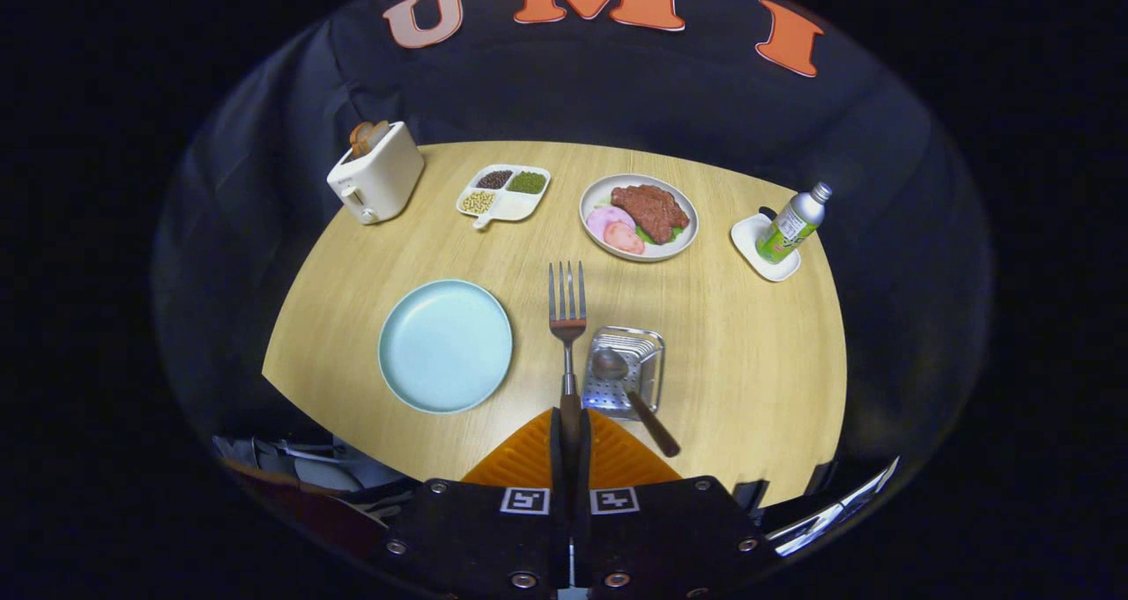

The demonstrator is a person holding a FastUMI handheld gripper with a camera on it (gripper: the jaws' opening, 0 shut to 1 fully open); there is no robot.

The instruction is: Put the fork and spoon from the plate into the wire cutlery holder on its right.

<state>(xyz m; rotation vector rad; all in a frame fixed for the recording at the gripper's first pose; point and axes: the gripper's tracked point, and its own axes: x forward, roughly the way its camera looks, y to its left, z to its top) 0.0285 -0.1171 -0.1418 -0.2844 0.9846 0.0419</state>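
My gripper (570, 424) is shut on the brown handle of the fork (567, 314), which points straight ahead with its tines up, held above the table. The pale blue plate (445, 344) lies bare to the left of the fork. Just right of the fork stands the wire cutlery holder (627, 371). The spoon (627, 387) leans inside it, bowl down in the holder and brown handle sticking out toward the near right.
On the round wooden table (758, 362) beyond: a white toaster (376, 174) with bread at the far left, a divided dish of beans (502, 193), a plate of meat and ham (639, 216), and a bottle (793, 223) on a white coaster at the right.
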